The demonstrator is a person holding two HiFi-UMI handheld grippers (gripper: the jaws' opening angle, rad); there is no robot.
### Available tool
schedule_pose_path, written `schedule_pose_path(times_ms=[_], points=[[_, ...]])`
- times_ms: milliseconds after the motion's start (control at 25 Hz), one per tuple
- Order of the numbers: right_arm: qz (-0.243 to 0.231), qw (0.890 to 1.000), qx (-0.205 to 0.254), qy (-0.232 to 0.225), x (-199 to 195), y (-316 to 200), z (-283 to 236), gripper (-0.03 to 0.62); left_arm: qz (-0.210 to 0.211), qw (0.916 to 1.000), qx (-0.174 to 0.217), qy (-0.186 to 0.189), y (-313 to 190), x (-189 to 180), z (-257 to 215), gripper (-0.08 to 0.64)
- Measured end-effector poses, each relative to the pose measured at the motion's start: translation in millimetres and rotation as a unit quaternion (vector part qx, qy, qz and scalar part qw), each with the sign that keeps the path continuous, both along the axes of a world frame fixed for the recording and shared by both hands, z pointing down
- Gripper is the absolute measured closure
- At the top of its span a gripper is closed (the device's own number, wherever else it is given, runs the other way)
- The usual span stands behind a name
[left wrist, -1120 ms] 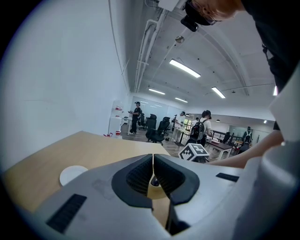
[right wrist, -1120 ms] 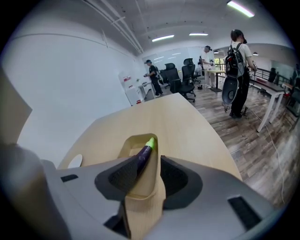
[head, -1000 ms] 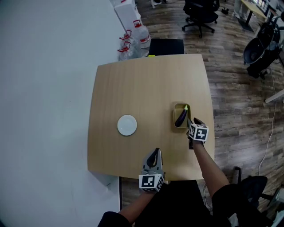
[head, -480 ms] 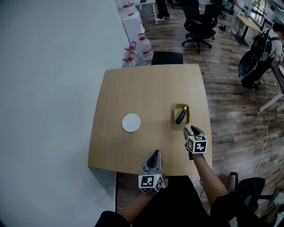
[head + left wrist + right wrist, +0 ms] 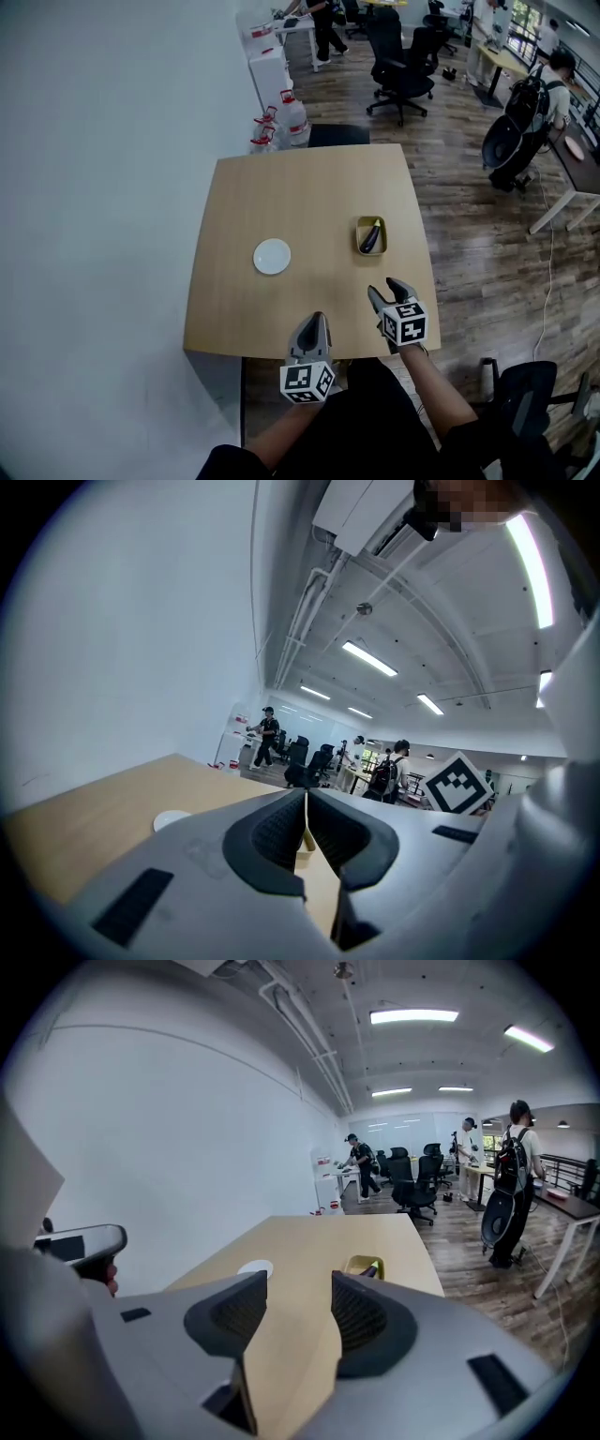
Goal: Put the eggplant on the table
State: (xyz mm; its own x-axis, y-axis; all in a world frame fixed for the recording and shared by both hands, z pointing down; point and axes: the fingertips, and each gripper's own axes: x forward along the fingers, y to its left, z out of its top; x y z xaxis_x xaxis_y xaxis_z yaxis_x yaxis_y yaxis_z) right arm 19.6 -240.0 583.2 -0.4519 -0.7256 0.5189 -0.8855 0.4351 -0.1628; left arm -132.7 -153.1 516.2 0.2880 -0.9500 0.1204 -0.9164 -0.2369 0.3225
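A dark purple eggplant [image 5: 371, 238] lies in a small yellow-green tray [image 5: 359, 246] on the right side of the wooden table [image 5: 309, 206]. In the right gripper view the eggplant's tip [image 5: 372, 1270] pokes out of the tray [image 5: 361, 1265]. My right gripper [image 5: 386, 296] hovers near the table's front edge, well short of the tray, jaws opening with nothing between them. My left gripper [image 5: 313, 327] is at the front edge, shut and empty; in its own view the left gripper [image 5: 306, 810] shows its jaws pressed together.
A white plate [image 5: 272, 256] sits left of centre on the table. Water bottles [image 5: 272, 124] and a dark chair [image 5: 337, 135] stand beyond the far edge. Office chairs [image 5: 398, 66] and people fill the room behind. A white wall runs along the left.
Both grippers have pulled back toward the front edge and risen. The right gripper has drawn away from the tray and its jaws have spread wider. The eggplant stays in the tray.
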Motion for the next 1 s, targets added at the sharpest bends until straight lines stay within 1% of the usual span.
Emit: schedule_pose_path(times_ms=[160,320,400,520,600,760,800,960,1000], points=[[-0.010,0.999,0.022,-0.024,-14.1,37.8,-24.0,0.327,0.017,0.9998,0.014,0.001,11.2,-0.4,-14.5,0.541],[-0.007,0.998,0.039,-0.042,-13.1,77.6,-44.8,0.327,0.031,0.9993,0.022,0.004,25.3,9.7,-25.0,0.541],[0.005,0.998,0.046,-0.046,-8.1,93.7,-54.5,0.327,0.042,0.9988,0.026,0.002,31.7,15.4,-30.8,0.541],[0.041,0.995,0.071,-0.049,7.2,109.0,-72.6,0.328,0.060,0.9975,0.036,-0.010,35.7,22.5,-40.6,0.541],[0.062,0.993,0.086,-0.048,17.2,116.7,-83.0,0.328,0.064,0.9970,0.043,-0.012,35.9,22.1,-47.3,0.541],[0.082,0.991,0.099,-0.036,38.8,135.0,-89.3,0.390,0.061,0.9961,0.059,-0.024,44.9,21.0,-50.6,0.541],[0.087,0.990,0.104,-0.034,45.8,139.0,-91.1,0.415,0.063,0.9957,0.061,-0.028,47.8,23.0,-50.8,0.541],[0.104,0.986,0.120,-0.039,64.4,152.0,-99.7,0.509,0.071,0.9948,0.063,-0.036,56.8,26.1,-51.7,0.541],[0.108,0.985,0.125,-0.040,67.5,154.9,-101.2,0.517,0.070,0.9948,0.063,-0.038,59.1,25.6,-50.8,0.541]])
